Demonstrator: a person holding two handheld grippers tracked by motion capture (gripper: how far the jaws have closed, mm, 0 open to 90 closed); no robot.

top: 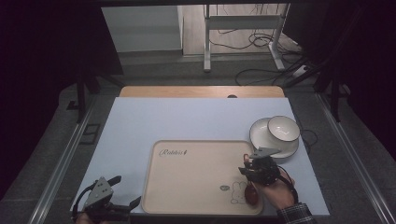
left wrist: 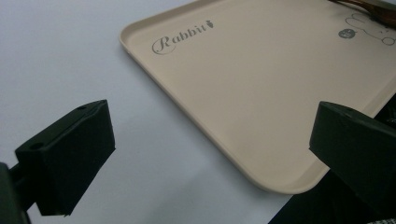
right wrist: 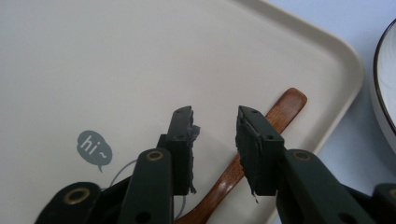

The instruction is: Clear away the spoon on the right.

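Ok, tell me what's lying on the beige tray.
A brown wooden spoon lies on the beige tray near its right edge, under the open right gripper. The gripper and hand cover its bowl end.

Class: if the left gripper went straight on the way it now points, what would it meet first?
Probably the near edge of the beige tray, which lies just ahead of the open left gripper; depth is hard to judge.

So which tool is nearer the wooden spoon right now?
Right. The right tool hovers directly over the wooden spoon on the tray, jaws apart. The left tool sits off the tray's opposite, near-left corner.
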